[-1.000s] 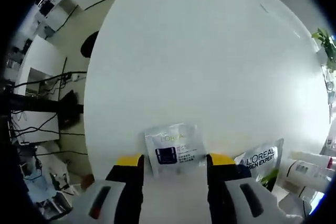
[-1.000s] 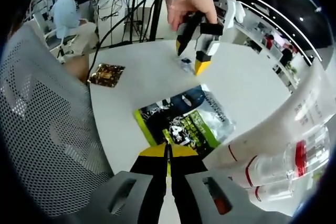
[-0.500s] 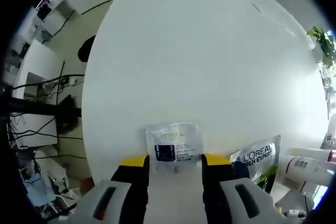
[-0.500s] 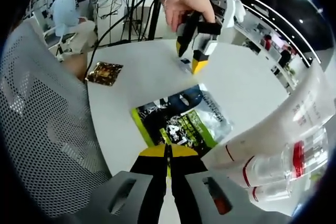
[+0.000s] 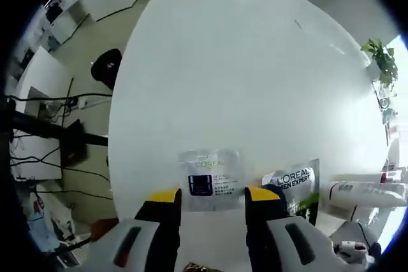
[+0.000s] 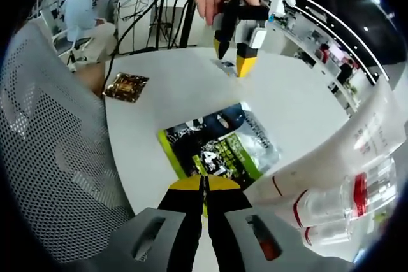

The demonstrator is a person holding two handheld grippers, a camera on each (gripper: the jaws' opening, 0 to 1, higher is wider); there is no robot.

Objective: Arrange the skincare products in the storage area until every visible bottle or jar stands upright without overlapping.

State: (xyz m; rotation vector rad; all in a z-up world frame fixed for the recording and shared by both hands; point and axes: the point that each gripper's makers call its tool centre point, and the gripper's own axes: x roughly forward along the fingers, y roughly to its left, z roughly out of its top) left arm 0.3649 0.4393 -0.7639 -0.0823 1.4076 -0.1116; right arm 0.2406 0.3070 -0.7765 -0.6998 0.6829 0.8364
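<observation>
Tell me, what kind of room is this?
Probably a big open office or lab. A round white table stands among rows of desks, cables run over the floor, and a mesh office chair sits close by.

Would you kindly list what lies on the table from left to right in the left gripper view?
Small silver sachet → larger silver pouch → white tube lying on its side.

Your table [image 5: 255, 74] is smooth, glossy white. The small sachet [image 5: 210, 179] is shiny silver foil; the green pouch [image 6: 220, 148] is crinkled glossy film. Near right, the tubes [image 6: 338, 205] look like clear plastic. The left chair back [image 6: 44, 151] is grey mesh.
</observation>
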